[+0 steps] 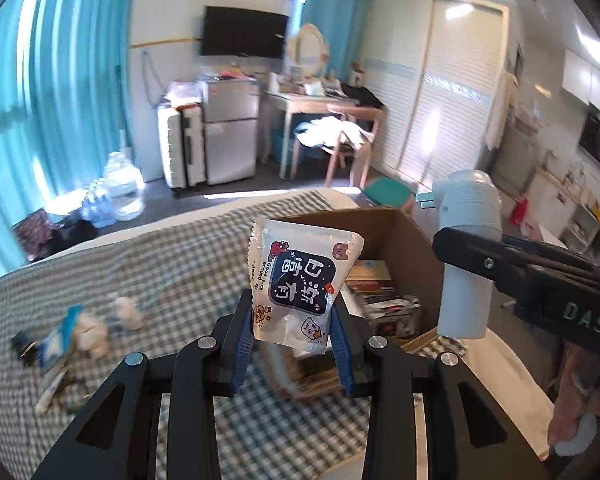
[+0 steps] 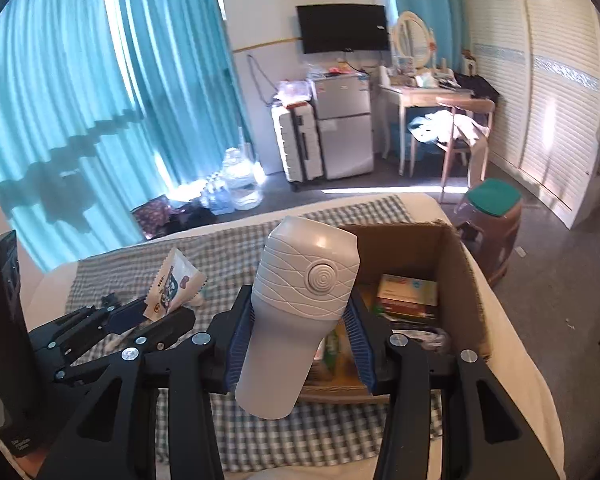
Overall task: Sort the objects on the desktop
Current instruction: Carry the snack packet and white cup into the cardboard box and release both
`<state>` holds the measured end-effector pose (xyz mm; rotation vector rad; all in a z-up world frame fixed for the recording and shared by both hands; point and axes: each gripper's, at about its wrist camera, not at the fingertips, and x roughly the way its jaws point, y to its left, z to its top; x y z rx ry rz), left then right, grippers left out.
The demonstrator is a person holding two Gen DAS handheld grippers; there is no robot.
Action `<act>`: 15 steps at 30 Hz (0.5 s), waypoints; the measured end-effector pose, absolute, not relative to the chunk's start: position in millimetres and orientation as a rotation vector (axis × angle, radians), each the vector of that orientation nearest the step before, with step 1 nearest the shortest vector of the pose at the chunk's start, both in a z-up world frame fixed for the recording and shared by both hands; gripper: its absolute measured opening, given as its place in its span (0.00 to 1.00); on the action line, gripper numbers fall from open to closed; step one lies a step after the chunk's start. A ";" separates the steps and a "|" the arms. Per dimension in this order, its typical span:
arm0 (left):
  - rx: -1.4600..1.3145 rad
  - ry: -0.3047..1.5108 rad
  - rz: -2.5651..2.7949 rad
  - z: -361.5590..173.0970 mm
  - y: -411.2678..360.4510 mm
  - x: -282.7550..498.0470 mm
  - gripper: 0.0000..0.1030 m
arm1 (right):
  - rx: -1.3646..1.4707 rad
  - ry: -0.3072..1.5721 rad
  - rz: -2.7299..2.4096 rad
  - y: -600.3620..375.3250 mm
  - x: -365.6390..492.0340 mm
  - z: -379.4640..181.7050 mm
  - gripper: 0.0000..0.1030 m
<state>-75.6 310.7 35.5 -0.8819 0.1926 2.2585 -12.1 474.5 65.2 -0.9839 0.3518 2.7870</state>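
Observation:
My left gripper point(image 1: 292, 320) is shut on a white snack packet point(image 1: 300, 280) with a dark label, held above the checked cloth just left of the cardboard box point(image 1: 412, 240). The packet also shows in the right wrist view point(image 2: 174, 284). My right gripper point(image 2: 300, 320) is shut on a white handheld device point(image 2: 300, 304) with a round button, held over the near edge of the box point(image 2: 460, 272). The device also shows in the left wrist view point(image 1: 466, 256). The box holds books and small packages.
Small items lie on the checked cloth point(image 1: 160, 280) at the left: a blue-white packet point(image 1: 60, 336), crumpled white things point(image 1: 128, 312), a small black object point(image 1: 22, 346). A brown stool with a green cushion point(image 2: 494, 216) stands beyond the box. A black box point(image 2: 4, 340) stands at the left.

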 end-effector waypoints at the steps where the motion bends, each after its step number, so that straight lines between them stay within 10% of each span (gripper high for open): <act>1: -0.890 0.214 2.243 30.6 320.8 -77.9 0.34 | -0.991 0.364 2.771 483.4 -14.5 60.1 0.43; 15: -0.926 0.398 2.119 -56.8 401.1 -108.0 0.37 | -1.137 0.599 2.601 579.8 -51.8 -42.3 0.43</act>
